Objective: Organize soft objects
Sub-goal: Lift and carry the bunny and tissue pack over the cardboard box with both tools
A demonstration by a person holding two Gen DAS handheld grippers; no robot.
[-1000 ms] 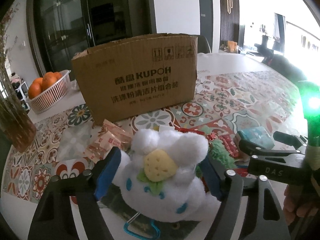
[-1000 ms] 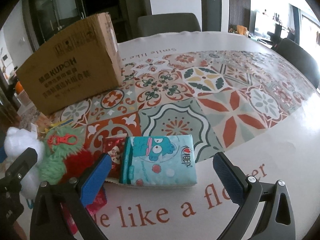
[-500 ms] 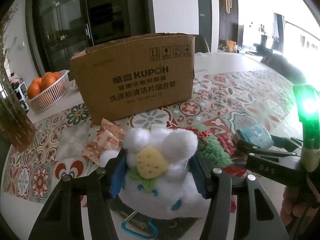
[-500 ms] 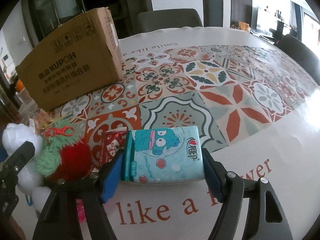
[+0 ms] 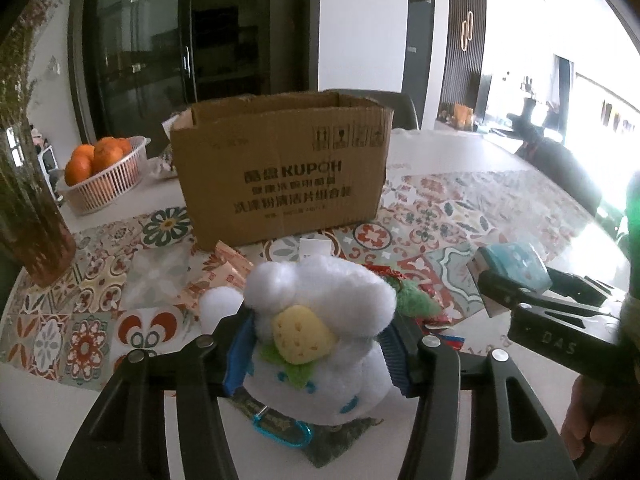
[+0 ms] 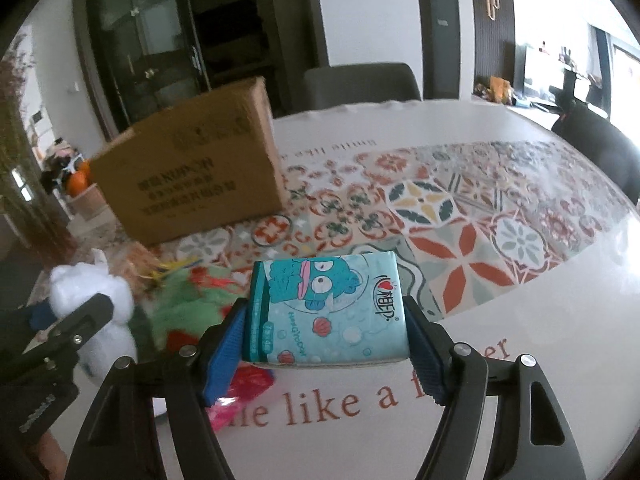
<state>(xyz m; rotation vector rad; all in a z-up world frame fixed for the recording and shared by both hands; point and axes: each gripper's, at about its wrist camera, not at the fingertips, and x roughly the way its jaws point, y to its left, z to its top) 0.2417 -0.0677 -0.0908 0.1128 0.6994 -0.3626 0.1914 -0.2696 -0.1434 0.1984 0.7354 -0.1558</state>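
Left gripper [image 5: 316, 354]: jaws clenched on the white plush toy [image 5: 320, 332], both blue pads [image 5: 239, 354] pressed into its sides.
White plush toy: lifted between the 2 fingers, in front of the cardboard box [image 5: 280, 168].
Right gripper [image 6: 326, 350]: jaws closed to the width of the teal tissue pack [image 6: 326, 308], gripping it on both sides.
Teal tissue pack: held above the tabletop [image 6: 520, 340], right of the green plush [image 6: 180, 300].
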